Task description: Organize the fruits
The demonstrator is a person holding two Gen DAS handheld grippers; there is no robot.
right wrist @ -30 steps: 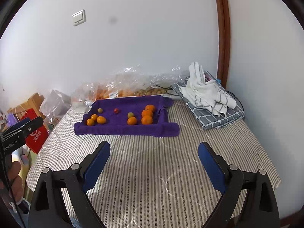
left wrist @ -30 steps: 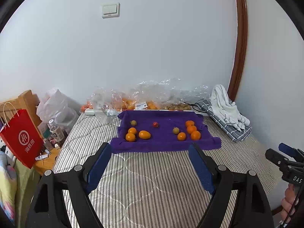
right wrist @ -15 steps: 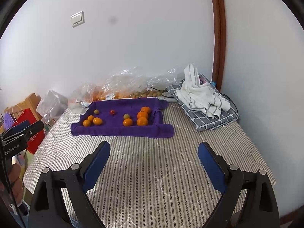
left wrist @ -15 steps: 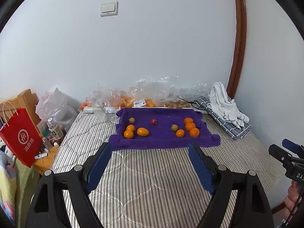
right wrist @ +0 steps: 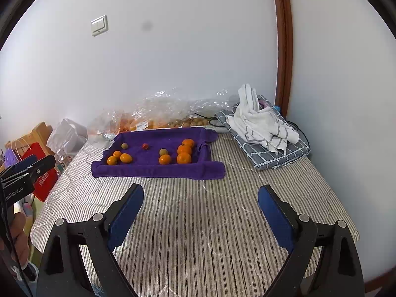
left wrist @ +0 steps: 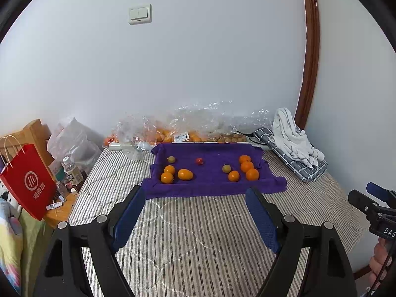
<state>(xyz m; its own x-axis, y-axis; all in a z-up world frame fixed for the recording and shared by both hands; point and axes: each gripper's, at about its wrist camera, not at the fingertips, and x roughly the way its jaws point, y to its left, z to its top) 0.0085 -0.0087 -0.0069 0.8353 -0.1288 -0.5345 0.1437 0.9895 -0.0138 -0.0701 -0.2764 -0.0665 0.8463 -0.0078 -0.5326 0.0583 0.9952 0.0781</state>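
Fruits on purple towel [left wrist: 212,180]: orange cluster left [left wrist: 176,174], orange cluster right [left wrist: 243,168], small red one [left wrist: 199,161] between. Sorted or pending: unclear. Left gripper [left wrist: 195,212], right gripper [right wrist: 200,208] spread wide, empty, above bed [right wrist: 198,222].

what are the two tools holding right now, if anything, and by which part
Nothing. The left tool and right tool are both open and empty above the striped bed cover, short of the fruits on the purple towel.
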